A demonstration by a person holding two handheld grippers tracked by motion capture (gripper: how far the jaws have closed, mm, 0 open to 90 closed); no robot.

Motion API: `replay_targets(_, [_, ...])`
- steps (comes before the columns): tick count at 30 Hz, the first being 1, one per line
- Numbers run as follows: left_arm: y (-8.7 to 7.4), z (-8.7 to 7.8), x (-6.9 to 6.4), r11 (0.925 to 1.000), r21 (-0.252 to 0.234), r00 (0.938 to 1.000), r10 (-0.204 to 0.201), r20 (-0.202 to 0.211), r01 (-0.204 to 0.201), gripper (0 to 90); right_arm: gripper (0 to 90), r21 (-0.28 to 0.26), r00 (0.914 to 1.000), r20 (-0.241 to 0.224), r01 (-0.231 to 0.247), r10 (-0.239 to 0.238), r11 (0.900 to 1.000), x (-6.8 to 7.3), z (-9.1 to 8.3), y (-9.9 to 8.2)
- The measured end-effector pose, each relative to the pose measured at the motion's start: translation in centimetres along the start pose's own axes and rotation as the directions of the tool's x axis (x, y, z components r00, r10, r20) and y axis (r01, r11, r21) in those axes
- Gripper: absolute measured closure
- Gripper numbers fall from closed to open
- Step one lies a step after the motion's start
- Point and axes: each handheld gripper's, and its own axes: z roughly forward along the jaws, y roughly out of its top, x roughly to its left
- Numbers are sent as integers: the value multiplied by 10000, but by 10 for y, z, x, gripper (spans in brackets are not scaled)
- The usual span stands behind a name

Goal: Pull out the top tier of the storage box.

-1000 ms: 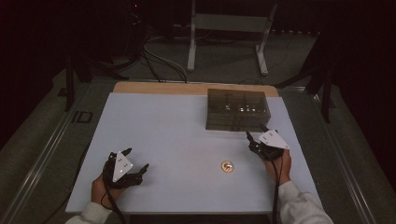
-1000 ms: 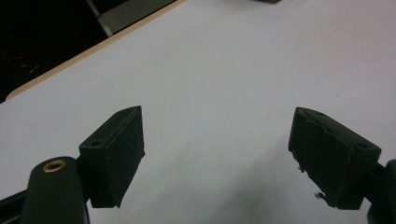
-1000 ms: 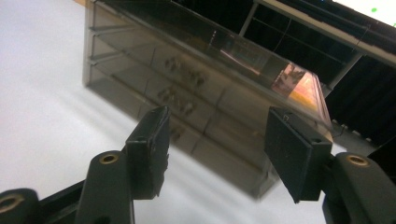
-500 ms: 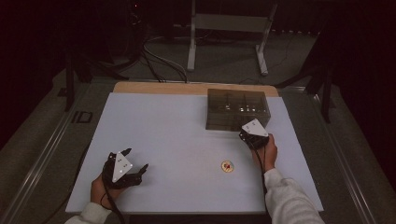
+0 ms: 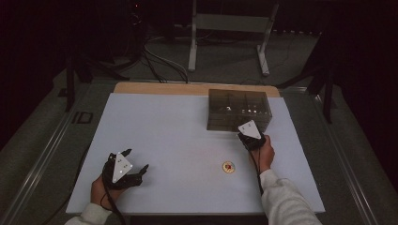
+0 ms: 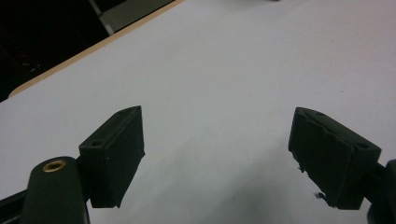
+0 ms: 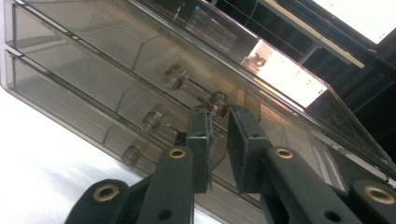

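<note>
A smoky see-through drawer box (image 5: 238,110) stands at the back right of the white table (image 5: 178,136). My right gripper (image 5: 241,133) is up against its front. In the right gripper view the box front (image 7: 93,70) is close, and my right gripper (image 7: 218,116) has a small clear drawer knob (image 7: 217,100) at its tips. Its jaws have just been closing and stand narrow, with a thin gap left between the pads. My left gripper (image 5: 137,160) rests at the front left of the table; its jaws (image 6: 217,140) are wide open over bare table.
A small round disc with a red middle (image 5: 228,167) lies on the table just in front of my right hand. Other clear knobs (image 7: 152,120) line the drawer fronts. A metal stand (image 5: 230,28) and cables lie on the floor behind the table.
My right hand has moved left and forward from the box's right corner to its front. The left gripper has stayed where it was.
</note>
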Motion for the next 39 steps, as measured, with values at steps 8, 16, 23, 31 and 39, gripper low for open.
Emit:
replay_targets(8, [0,-2,0,10000,-58,10000,-11,-73,11,199,900,49,9995,191,-249,248,9997,4,-3,-3])
replay_targets(16, [0,-2,0,10000,-34,9999,-34,-98,34,199,750,-354,9997,176,-186,192,9992,5,-10,-2])
replay_targets(23, [-1,-1,0,10000,11,10000,-38,-30,38,199,718,-243,9996,287,77,-70,9997,5,-3,-5])
replay_targets(31, [-2,-1,1,10000,41,10000,-52,-1,52,199,798,-429,9968,682,453,-423,9981,9,1,-4])
replay_targets(39, [-1,0,1,10000,27,10000,-52,-8,52,199,806,-402,9955,767,592,-560,9974,10,-2,-3])
